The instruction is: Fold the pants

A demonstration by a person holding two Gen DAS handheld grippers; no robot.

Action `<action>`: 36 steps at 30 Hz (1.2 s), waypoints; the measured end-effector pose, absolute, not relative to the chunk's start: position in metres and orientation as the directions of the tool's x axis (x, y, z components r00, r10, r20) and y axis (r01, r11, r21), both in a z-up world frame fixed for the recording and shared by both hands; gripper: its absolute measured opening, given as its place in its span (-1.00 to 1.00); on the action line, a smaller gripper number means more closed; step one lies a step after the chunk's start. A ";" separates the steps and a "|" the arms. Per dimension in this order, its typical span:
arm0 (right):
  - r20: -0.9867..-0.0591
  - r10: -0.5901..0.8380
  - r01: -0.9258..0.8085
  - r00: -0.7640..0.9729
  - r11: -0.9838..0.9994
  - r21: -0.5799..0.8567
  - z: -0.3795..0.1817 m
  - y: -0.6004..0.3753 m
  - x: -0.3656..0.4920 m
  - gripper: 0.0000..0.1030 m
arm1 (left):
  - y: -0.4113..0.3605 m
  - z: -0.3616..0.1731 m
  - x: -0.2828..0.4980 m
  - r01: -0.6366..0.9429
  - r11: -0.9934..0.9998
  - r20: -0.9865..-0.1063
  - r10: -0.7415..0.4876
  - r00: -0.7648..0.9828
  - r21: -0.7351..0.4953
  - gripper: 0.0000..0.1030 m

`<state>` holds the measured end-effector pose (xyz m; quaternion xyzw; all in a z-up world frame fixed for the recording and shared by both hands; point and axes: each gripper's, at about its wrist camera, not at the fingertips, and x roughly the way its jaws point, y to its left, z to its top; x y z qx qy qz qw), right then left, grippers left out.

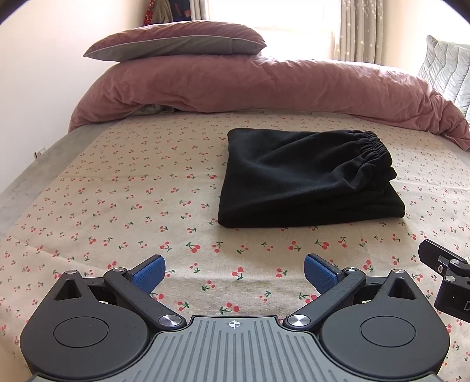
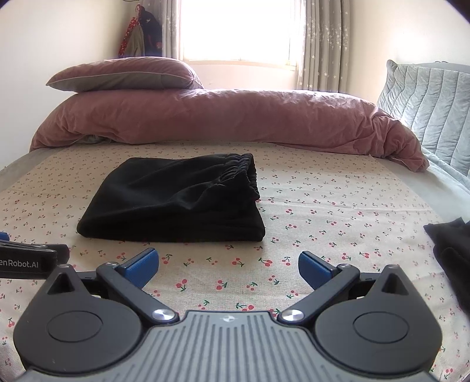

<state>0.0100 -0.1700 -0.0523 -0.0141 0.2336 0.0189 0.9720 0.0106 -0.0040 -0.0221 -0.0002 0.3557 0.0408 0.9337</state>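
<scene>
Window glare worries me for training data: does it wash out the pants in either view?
Left wrist: window blown white, pants dark, folds readable. Right wrist: window equally blown, pants nearly featureless black; fisheye bends the bed edges.

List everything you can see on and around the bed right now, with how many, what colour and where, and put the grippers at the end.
folded pants: one, black, folded bundle on the sheet, waistband on top toward the right
bed sheet: one, beige with red cherry print, covering the bed
duvet: one, dusty pink, bunched along the far side of the bed
pillow: one, pink and grey, on top of the duvet at far left
quilted cushion: one, grey-blue, far right
curtains: grey with small flowers, beside the bright window
dark cloth: one, black, right edge of the right wrist view, item unclear
left gripper: black with blue pads, open, holding nothing
right gripper: black with blue pads, open, holding nothing
</scene>
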 end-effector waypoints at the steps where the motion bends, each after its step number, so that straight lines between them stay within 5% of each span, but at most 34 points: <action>1: -0.456 0.029 -0.043 0.890 0.999 -0.019 -0.053 -0.170 0.010 0.86 | -0.004 -0.022 0.010 -0.078 0.997 -0.662 0.077 0.745 0.029 0.98; 36: -0.461 0.042 -0.041 0.886 0.999 0.014 -0.050 -0.181 0.012 0.86 | -0.017 -0.023 0.006 -0.060 0.995 -0.642 0.097 0.761 0.079 0.99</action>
